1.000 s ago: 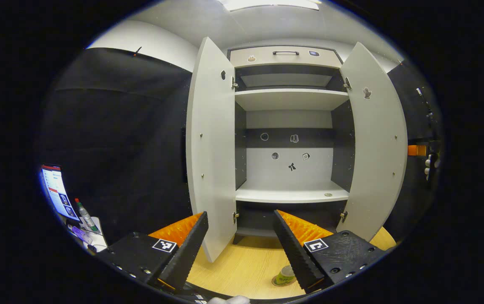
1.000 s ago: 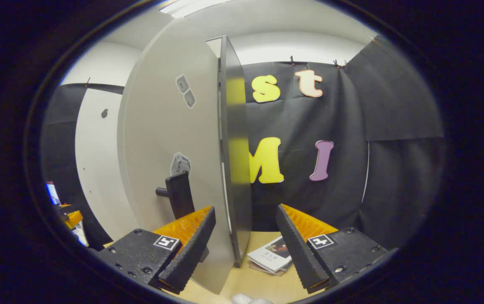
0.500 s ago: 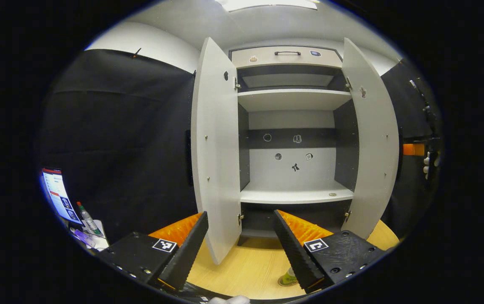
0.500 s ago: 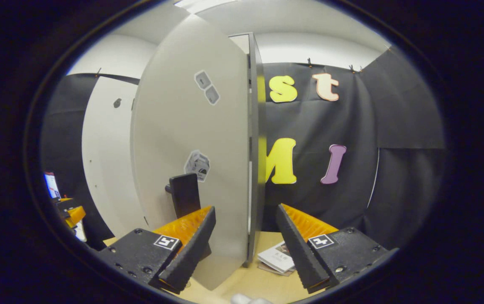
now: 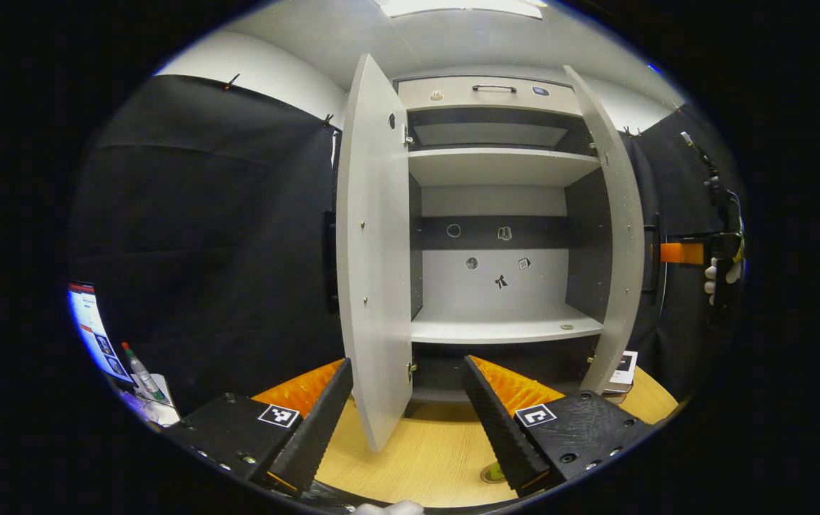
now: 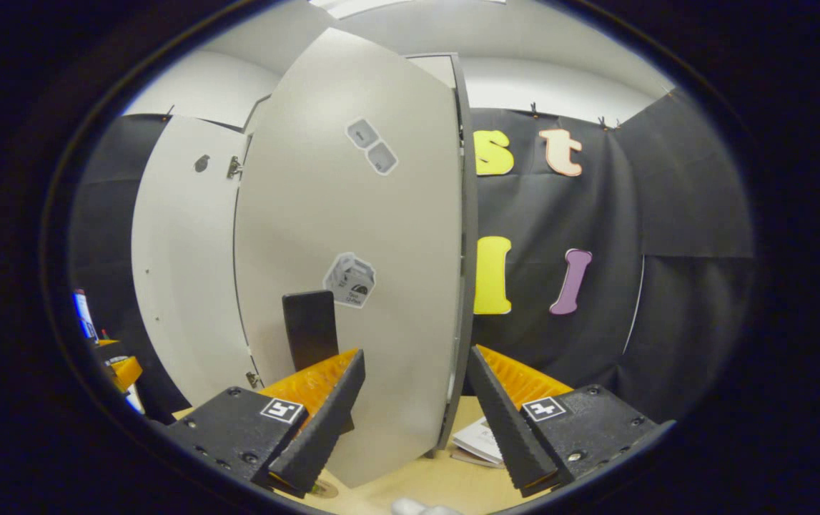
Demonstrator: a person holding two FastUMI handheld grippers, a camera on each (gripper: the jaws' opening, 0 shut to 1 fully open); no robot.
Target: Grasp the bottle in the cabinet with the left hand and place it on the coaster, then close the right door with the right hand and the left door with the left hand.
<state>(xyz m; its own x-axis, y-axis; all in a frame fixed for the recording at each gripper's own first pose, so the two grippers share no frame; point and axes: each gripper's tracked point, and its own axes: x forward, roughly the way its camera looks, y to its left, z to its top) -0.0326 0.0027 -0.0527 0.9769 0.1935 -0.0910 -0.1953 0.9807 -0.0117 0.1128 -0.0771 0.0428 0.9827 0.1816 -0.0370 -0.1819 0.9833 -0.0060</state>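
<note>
- The left hand-held gripper [image 5: 404, 418] hangs with its fingers spread wide and empty, above the pale wooden bench [image 5: 424, 458].
- The green-labelled bottle [image 5: 493, 472] stands on the round coaster on the bench, mostly hidden behind one finger.
- The tall white cabinet [image 5: 499, 214] has its flat white left door [image 5: 374, 265] wide open; the flat white right door [image 5: 620, 243] is part-way swung in.
- The right hand-held gripper [image 6: 413, 422], jaws apart and holding nothing, straddles the right door's edge near its black handle [image 6: 309, 327].
</note>
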